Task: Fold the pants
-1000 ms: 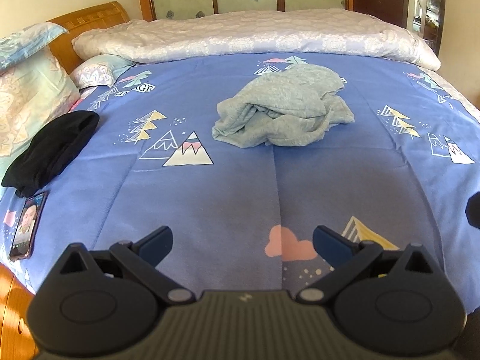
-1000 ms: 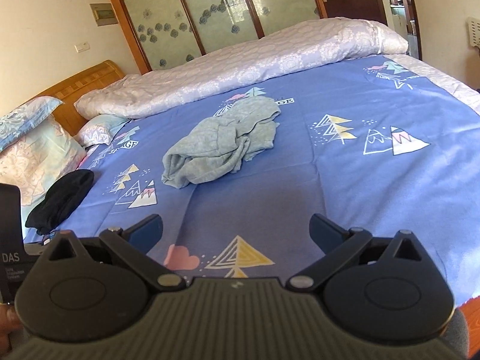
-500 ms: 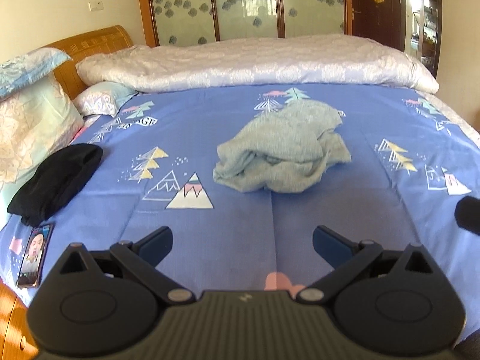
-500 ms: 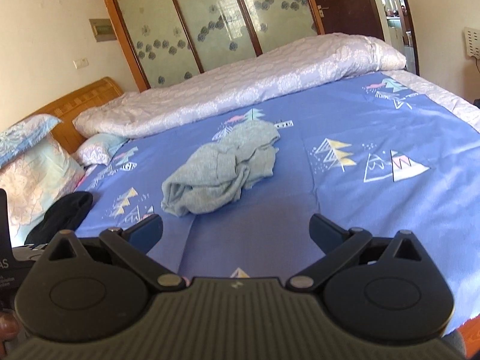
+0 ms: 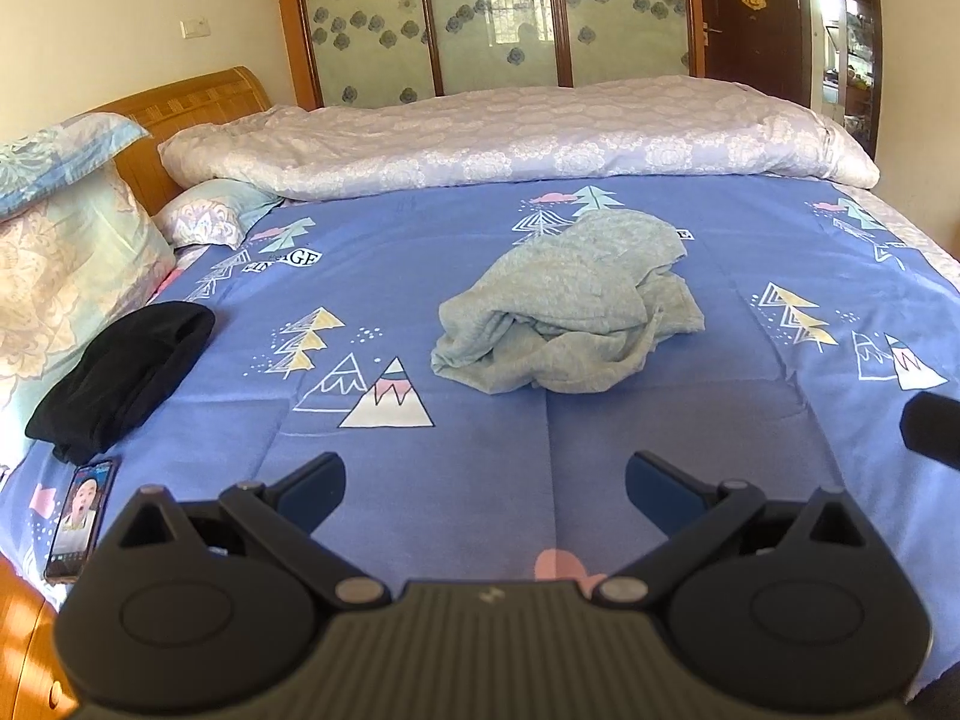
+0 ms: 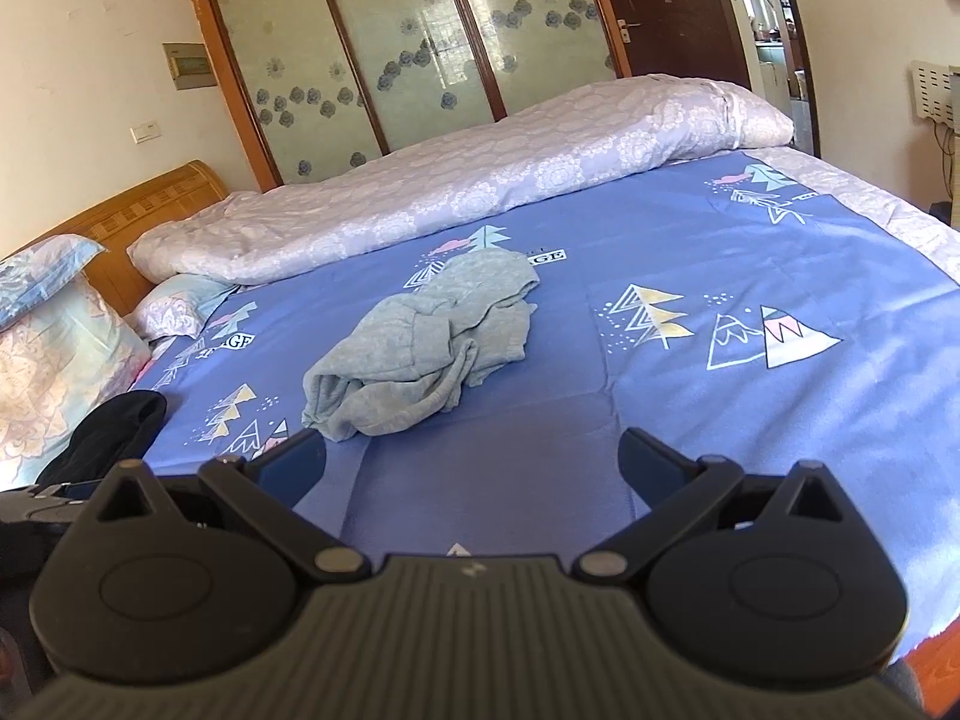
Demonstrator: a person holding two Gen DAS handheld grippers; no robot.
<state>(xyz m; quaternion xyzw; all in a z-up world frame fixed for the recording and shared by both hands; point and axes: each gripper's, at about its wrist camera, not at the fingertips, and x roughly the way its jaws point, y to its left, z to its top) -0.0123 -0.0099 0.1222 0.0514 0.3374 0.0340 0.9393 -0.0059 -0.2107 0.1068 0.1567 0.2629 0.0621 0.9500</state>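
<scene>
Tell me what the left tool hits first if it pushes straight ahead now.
Likely the bare blue bedspread, then the crumpled grey pants beyond; the open left tool has nothing between its fingers. Depth is uncertain.

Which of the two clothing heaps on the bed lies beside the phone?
The black bundle of cloth, by the pillows at the bed's left edge; the crumpled light grey pants sit mid-bed, far from the phone.

Home bedroom: bed [image 5: 420, 276], pillows [image 5: 72, 252], wooden headboard [image 5: 198, 102]

Both tongs, left [image 5: 485, 483] and right [image 6: 471, 461], have tilted upward, the grey pants [image 5: 567, 311] sitting lower in view.
</scene>
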